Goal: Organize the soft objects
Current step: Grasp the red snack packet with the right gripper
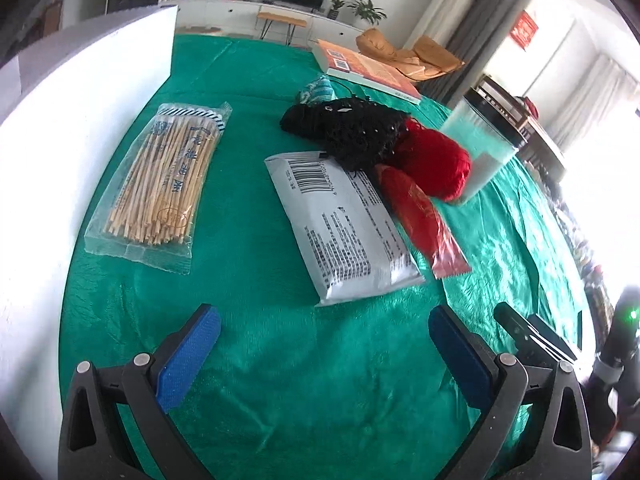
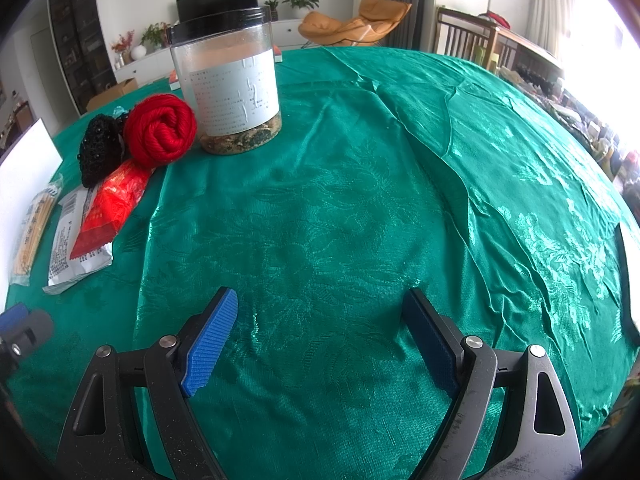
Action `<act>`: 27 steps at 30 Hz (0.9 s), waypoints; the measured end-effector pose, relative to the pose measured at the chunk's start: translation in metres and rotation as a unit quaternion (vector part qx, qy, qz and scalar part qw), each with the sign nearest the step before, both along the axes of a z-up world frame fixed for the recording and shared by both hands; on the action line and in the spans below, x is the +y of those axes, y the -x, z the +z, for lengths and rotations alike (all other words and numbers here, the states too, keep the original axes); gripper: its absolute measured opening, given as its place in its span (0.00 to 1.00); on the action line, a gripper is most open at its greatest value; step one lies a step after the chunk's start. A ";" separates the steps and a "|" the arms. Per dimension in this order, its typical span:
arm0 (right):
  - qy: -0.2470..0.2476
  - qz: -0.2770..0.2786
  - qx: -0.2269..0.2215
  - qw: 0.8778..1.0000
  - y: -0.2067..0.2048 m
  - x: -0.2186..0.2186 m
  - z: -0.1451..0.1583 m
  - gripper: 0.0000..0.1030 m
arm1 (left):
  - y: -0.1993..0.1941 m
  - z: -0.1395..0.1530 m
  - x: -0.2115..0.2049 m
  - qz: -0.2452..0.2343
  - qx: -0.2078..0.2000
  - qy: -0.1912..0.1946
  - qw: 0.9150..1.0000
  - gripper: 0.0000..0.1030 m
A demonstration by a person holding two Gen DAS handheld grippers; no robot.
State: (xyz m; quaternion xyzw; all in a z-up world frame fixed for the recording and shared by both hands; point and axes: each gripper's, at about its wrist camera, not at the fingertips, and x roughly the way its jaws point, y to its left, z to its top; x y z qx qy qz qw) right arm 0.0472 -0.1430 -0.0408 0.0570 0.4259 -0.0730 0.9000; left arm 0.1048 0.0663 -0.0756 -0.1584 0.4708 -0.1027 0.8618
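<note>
A red yarn ball (image 1: 434,162) (image 2: 160,130) lies on the green tablecloth (image 1: 280,360) beside a black knitted piece (image 1: 352,130) (image 2: 99,148). A teal soft item (image 1: 316,91) peeks out behind the black one. A grey foil packet (image 1: 344,224) (image 2: 66,240) and a red sachet (image 1: 424,220) (image 2: 110,208) lie in front of them. My left gripper (image 1: 324,356) is open above the cloth, short of the grey packet. My right gripper (image 2: 320,340) is open over bare cloth, well right of the pile.
A clear bag of wooden sticks (image 1: 160,184) lies near a white board (image 1: 60,128) at the left. A black-lidded jar (image 2: 226,80) (image 1: 480,148) stands next to the yarn. An orange book (image 1: 368,66) rests at the far edge.
</note>
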 end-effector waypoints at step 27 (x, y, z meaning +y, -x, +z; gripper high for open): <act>-0.084 0.015 -0.017 0.996 0.025 -0.015 0.009 0.31 | -0.067 -0.009 -0.058 0.028 0.042 -0.140 0.989 1.00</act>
